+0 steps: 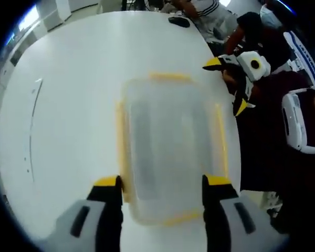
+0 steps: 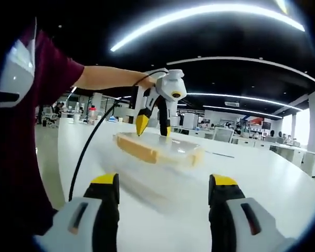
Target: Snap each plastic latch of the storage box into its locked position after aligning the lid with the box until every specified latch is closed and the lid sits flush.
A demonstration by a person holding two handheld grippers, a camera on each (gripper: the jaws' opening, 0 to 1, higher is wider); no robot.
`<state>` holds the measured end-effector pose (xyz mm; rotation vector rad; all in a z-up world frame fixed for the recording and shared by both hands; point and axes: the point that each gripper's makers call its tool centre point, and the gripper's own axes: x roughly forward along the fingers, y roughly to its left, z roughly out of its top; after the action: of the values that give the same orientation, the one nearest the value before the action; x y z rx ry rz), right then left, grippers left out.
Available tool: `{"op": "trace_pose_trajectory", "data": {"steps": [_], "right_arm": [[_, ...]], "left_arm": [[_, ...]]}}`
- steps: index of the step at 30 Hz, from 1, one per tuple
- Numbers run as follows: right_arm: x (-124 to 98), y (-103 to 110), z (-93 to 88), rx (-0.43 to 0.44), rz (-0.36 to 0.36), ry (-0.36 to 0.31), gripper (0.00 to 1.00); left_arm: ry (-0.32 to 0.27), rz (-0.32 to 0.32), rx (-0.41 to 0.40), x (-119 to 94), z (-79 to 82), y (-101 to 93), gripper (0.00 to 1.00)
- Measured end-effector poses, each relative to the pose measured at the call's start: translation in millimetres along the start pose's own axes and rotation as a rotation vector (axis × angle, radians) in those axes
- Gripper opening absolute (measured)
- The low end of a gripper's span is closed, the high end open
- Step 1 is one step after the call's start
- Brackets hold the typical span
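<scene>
A: Where's the left hand-held gripper [image 1: 161, 181]?
B: Above the storage box [image 1: 170, 152] on the table [image 1: 79, 94], jaws apart astride its near end, probably lining up a latch; blur hides which.
A: And the right hand-held gripper [image 2: 164, 181]?
B: Spread wide, empty, held back.

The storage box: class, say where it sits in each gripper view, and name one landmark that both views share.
Left gripper view: the storage box lies at centre, seen from above, between that view's own fingers.
Right gripper view: the storage box sits mid-frame, seen from the side, beyond the fingers.
Shared landmark: the white table under it.
</scene>
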<state>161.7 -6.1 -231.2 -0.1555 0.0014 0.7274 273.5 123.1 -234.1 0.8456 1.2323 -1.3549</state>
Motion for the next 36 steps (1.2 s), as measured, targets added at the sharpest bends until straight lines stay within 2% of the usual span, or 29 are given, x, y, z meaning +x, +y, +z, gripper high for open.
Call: {"op": "trace_pose_trajectory", "data": {"steps": [4, 9, 12, 18, 21, 25, 30, 36], "right_arm": [[-5.9, -3.3, 6.4, -0.025, 0.008, -0.001, 0.69], [-11.5, -14.7, 3.9, -0.032, -0.006, 0.004, 0.69], [-15.0, -24.9, 4.5, -0.006, -0.029, -0.015, 0.69], [-17.0, -40.2, 5.8, -0.02, -0.063, -0.013, 0.69], [-18.9, -46.9, 15.0, -0.016, -0.077, -0.041, 0.69], [-17.8, -49.8, 20.8, 0.01, -0.082, -0.071, 0.69], [-15.3, -53.7, 21.1, 0.006, -0.097, -0.067, 0.69], [-13.8, -56.2, 22.0, -0.001, -0.107, -0.068, 0.69]], "left_arm": [[0.027, -0.009, -0.003, 1.2, 2.0, 1.2, 0.59], [0.043, -0.026, -0.016, -0.4, 4.4, 7.7, 0.59], [0.032, -0.036, -0.021, -0.4, 5.4, 7.5, 0.59], [0.039, -0.048, -0.027, 2.3, 6.0, 5.2, 0.59], [0.042, -0.059, -0.032, 3.0, 5.8, 4.2, 0.59], [0.035, -0.076, -0.035, 3.9, 5.7, 4.8, 0.59], [0.006, -0.093, -0.037, 4.6, 4.9, 3.0, 0.58], [-0.001, -0.095, -0.033, 5.2, 3.9, 1.2, 0.58]]}}
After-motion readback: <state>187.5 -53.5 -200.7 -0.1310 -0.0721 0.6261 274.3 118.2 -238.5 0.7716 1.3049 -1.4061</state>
